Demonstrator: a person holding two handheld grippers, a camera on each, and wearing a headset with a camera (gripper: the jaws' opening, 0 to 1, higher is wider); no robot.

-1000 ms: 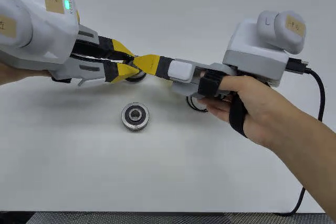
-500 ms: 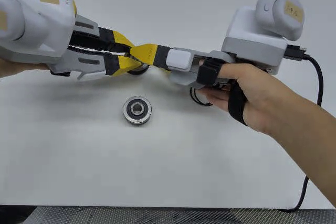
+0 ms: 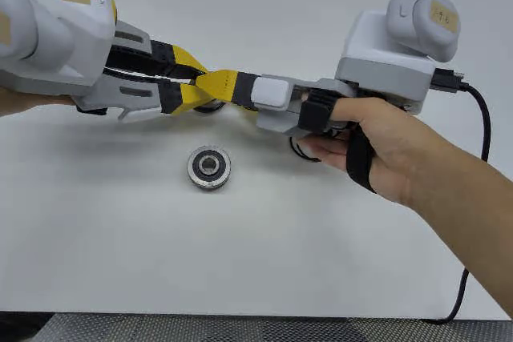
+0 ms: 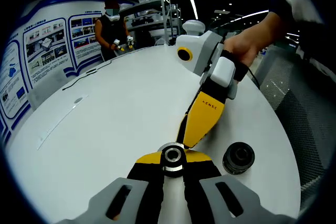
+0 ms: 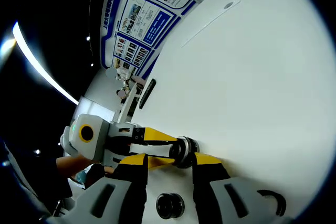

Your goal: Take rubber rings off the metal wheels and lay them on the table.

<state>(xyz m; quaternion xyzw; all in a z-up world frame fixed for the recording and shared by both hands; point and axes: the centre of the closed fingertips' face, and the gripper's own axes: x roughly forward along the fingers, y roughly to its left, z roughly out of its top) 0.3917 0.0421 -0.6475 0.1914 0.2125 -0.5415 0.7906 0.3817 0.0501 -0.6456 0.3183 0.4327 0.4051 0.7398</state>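
Observation:
My left gripper is shut on a metal wheel, held just above the white table; the same wheel sits at the tips of my right gripper. The right gripper reaches in from the right, its yellow jaws apart on either side of the wheel's rim. In the left gripper view one yellow right fingertip touches the wheel. A second wheel with a dark rim lies flat on the table. One loose black rubber ring lies under the right hand.
A black cable trails from the right gripper off the table's right side. The table's front edge runs along the bottom of the head view. A person stands far behind the table.
The right gripper has slid a little to the left, further onto the held wheel. The left gripper and the wheel on the table have kept their places.

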